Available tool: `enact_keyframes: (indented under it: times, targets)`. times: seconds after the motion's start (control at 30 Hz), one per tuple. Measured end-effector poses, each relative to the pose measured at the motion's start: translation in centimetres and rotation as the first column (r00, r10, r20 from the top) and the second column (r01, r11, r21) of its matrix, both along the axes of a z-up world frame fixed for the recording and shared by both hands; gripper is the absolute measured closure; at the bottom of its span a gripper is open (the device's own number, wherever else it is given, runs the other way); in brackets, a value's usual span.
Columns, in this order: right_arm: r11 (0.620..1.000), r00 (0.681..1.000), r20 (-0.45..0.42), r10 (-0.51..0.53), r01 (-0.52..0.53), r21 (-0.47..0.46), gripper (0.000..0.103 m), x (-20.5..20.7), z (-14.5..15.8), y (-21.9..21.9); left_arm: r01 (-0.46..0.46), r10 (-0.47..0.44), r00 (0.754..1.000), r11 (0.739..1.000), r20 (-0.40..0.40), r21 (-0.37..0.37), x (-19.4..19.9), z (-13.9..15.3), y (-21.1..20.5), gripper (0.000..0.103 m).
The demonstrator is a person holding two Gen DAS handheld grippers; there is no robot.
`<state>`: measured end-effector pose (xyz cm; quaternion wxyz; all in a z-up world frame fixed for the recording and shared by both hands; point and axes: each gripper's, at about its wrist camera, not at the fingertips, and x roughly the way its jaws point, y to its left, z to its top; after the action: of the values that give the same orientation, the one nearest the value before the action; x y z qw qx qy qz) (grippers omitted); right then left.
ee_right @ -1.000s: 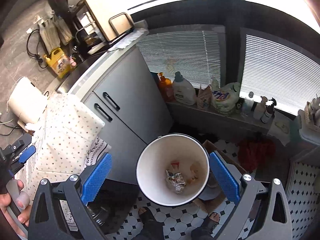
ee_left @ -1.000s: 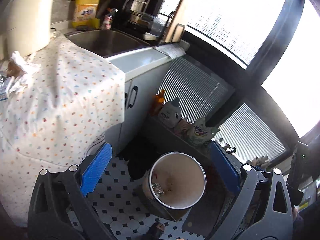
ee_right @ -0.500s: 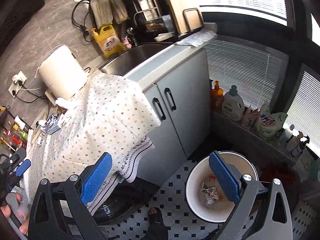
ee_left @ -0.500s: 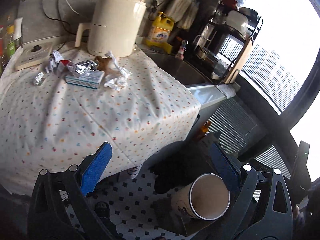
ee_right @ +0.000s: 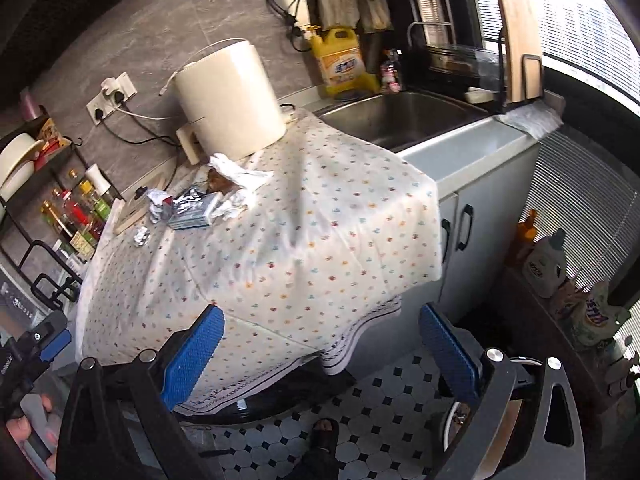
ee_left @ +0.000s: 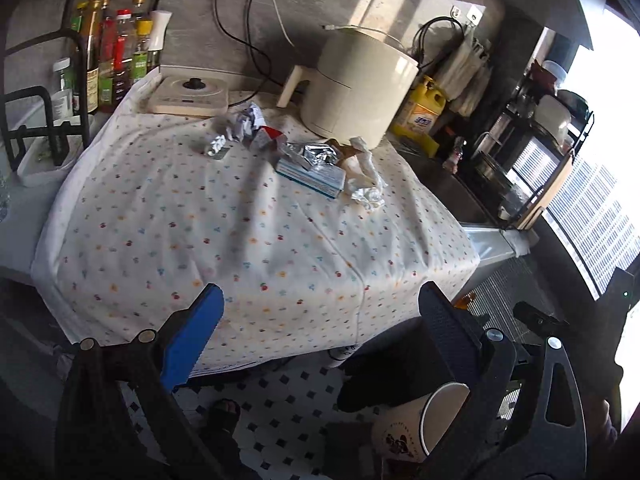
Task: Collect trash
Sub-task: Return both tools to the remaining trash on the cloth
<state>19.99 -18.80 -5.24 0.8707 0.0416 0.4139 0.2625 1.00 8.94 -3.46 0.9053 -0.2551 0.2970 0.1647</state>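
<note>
Trash lies at the far side of the dotted tablecloth (ee_left: 240,232): a small foil blister (ee_left: 217,146), crumpled paper with a red scrap (ee_left: 252,124), a blue box topped with foil (ee_left: 312,166) and a white tissue (ee_left: 366,184). The same pile shows in the right wrist view: box (ee_right: 192,210), tissue (ee_right: 236,176). The white trash bin (ee_left: 416,428) stands on the floor at lower right, half behind my finger. My left gripper (ee_left: 320,340) is open and empty, short of the table's near edge. My right gripper (ee_right: 320,356) is open and empty, over the cloth's hanging corner.
A cream appliance (ee_left: 356,88) stands behind the trash. A flat scale (ee_left: 188,94), a bottle rack (ee_left: 112,52), a yellow jug (ee_left: 420,116) and the sink (ee_right: 404,120) ring the table. The floor is black-and-white tile (ee_right: 380,408).
Both grippers swung up and left from the bin toward the table. The bin slid to the lower right edge of both views, and the trash pile came into full view.
</note>
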Motion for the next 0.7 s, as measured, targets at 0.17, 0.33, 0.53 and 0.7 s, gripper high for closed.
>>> enact_keyframes:
  times: [0.17,0.33,0.53,0.7]
  targets:
    - [0.995,0.995,-0.022,0.100,-0.100,-0.003,0.013,0.4,0.1,4.2,-0.067,0.067,0.998,0.998,0.007,-0.012,-1.3,-0.1,3.0,0.006]
    - [0.990,0.989,-0.047,0.138,-0.138,-0.005,0.020,1.6,0.2,7.6,-0.113,0.113,0.993,0.993,0.022,-0.021,-1.9,-0.3,5.7,0.006]
    - [0.993,0.989,-0.092,0.119,-0.120,0.000,0.028,4.1,-1.0,10.4,-0.105,0.104,0.994,0.994,-0.018,-0.039,-0.2,-1.8,8.7,0.006]
    - [0.995,0.987,-0.125,0.103,-0.104,-0.005,0.031,6.3,-2.2,13.0,-0.074,0.074,0.997,0.997,-0.023,-0.028,2.3,-2.4,10.9,0.006]
